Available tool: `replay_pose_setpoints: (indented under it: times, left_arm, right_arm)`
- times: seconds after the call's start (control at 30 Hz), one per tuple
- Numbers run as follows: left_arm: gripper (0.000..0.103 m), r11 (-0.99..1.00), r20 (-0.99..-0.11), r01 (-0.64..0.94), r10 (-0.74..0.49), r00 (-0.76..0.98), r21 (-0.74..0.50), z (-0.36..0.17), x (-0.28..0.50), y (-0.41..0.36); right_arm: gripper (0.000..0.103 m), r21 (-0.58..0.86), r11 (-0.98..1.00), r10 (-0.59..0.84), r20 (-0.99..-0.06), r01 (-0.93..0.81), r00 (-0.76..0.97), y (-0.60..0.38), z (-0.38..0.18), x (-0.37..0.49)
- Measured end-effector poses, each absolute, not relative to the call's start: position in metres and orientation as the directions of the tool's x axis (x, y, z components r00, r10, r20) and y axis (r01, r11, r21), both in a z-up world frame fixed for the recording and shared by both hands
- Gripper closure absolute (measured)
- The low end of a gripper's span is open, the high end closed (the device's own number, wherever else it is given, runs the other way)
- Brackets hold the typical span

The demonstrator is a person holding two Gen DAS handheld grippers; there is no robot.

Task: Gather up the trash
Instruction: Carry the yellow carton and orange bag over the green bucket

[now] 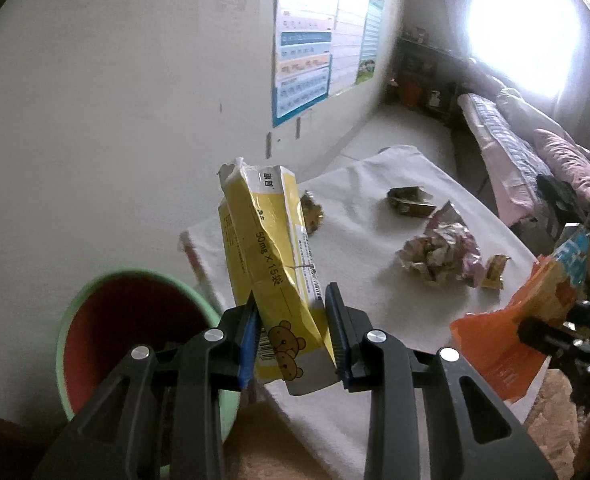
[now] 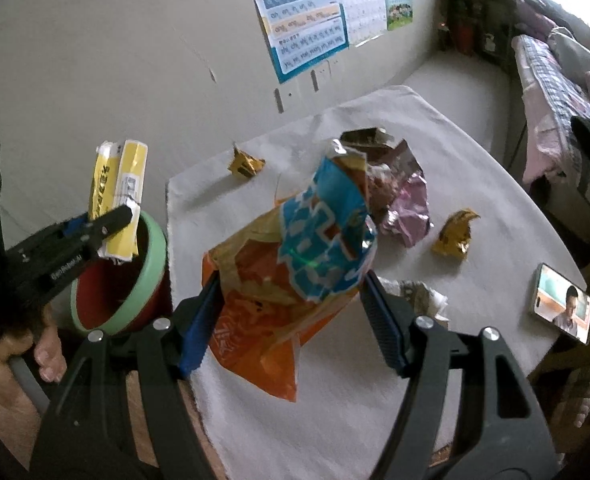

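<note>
My left gripper point(image 1: 293, 334) is shut on a crushed yellow medicine box point(image 1: 271, 256), held upright just right of a green-rimmed red bin point(image 1: 107, 332). In the right wrist view the box point(image 2: 115, 196) hangs over the bin point(image 2: 135, 280). My right gripper point(image 2: 291, 320) is shut on an orange and blue snack bag point(image 2: 295, 264), held above the white cloth point(image 2: 335, 420); the bag also shows in the left wrist view point(image 1: 515, 328). Crumpled wrappers lie on the cloth: a pink-silver one point(image 1: 439, 252), gold ones point(image 2: 455, 236) point(image 2: 245, 164), a dark one point(image 1: 409, 202).
A phone point(image 2: 563, 304) playing a video lies at the table's right edge. A wall with posters point(image 2: 307, 20) stands behind the table. A bed with bedding point(image 1: 535, 148) is at the right. A hand point(image 2: 35, 352) holds the left gripper.
</note>
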State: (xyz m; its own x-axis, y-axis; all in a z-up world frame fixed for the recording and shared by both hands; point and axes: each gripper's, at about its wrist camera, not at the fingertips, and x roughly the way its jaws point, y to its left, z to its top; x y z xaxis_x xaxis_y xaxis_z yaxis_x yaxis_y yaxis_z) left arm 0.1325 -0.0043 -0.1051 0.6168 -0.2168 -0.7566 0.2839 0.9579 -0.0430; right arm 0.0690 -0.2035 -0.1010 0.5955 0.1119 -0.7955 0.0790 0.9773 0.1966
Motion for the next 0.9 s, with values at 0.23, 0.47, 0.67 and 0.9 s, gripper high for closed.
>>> replay_pose_setpoints:
  times: [0.23,0.47,0.67,0.9]
  left_arm:
    - [0.074,0.975,-0.774,0.22,-0.149,0.616,-0.012,-0.115,0.13,0.025]
    - [0.074,0.994,-0.786,0.103,-0.037,0.617,0.034,-0.125,0.126,0.079]
    - [0.074,0.998,-0.801,-0.005,0.052,0.597,0.06,-0.132,0.121,0.129]
    - [0.074,0.996,-0.829,-0.083,0.078,0.554,0.038,-0.15,0.118,0.166]
  right_arm:
    - [0.036,0.219,0.976,0.182,-0.8,-0.005,0.572,-0.166,-0.108,0.086]
    - [0.036,0.218,0.97,0.242,-0.799,-0.109,0.55,-0.117,-0.116,0.109]
    - [0.036,0.234,0.953,0.301,-0.797,-0.193,0.524,-0.076,-0.121,0.135]
    - [0.036,0.222,0.939,0.327,-0.815,-0.264,0.479,-0.029,-0.136,0.163]
